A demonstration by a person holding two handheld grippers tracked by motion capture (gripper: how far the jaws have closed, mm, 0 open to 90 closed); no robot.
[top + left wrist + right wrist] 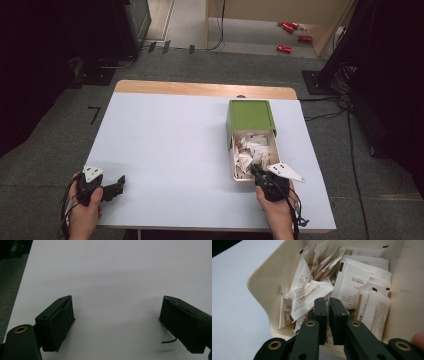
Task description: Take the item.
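A cream drawer tray (233, 170) sticks out of a green box sleeve (250, 115) at the table's right. It holds several white and tan sachets (250, 150). My right gripper (256, 170) dips into the tray's near end. In the right gripper view its jaws (328, 307) stand almost together among the sachets (359, 287), pinching a thin pale sachet edge, with the tray wall (267, 280) to the left. My left gripper (117, 184) rests open at the table's near left corner. Nothing but bare white table lies between its jaws (117, 322).
The white table top (175, 150) has a wooden strip along its far edge (200, 89). Cables run over the grey floor at the right (345, 120). Red items (285, 48) lie on the floor far behind. A person's hands hold both grippers.
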